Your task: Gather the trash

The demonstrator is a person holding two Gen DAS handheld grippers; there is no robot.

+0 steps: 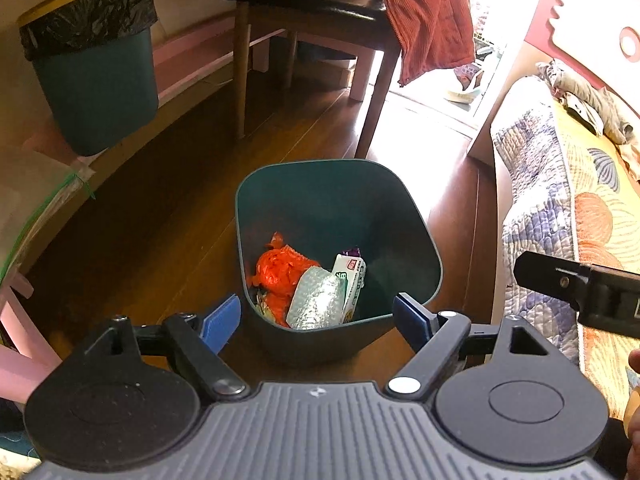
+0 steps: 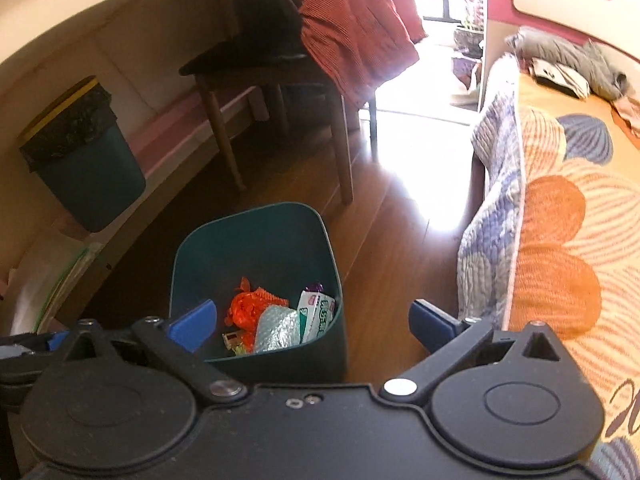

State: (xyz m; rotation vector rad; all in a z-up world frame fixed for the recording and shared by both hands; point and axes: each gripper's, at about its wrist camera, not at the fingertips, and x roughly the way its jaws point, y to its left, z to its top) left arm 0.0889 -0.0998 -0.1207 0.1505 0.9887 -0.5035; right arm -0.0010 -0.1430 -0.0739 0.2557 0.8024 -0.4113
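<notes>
Left wrist view: the left tool point(image 1: 318, 318) is spread wide and holds nothing, its blue pads standing either side of the near rim of an unlined bin point(image 1: 400, 216) on the wooden floor point(image 1: 168, 240). The bin is dark teal plastic, smooth-walled, a rounded square tapering downward. At its bottom lies the trash: a crumpled orange bag point(image 1: 276, 270), a silvery bubble-wrap piece point(image 1: 316, 302) and a white printed packet point(image 1: 352, 276), all loose, thin and crushable. A second bin point(image 1: 100, 92) of like shape, fitted with a wrinkled black liner and a yellow rim, stands well apart to the left beside a chair point(image 1: 304, 12) draped with red ribbed cloth point(image 1: 432, 20). Part of the right tool point(image 1: 580, 288) enters from the right edge, before the quilted bed point(image 1: 560, 200). Right wrist view: the right tool point(image 2: 314, 324) is likewise spread and empty above the same bin point(image 2: 256, 236); the orange bag point(image 2: 246, 308), bubble wrap point(image 2: 280, 328) and packet point(image 2: 320, 312) show again, with small scraps beneath that I cannot identify. No loose trash shows on the visible floor point(image 2: 380, 260). Assessment: this fits either trash already gathered into the unlined bin, or contents awaiting transfer to the lined bin point(image 2: 86, 168); the pictures do not settle which.
</notes>
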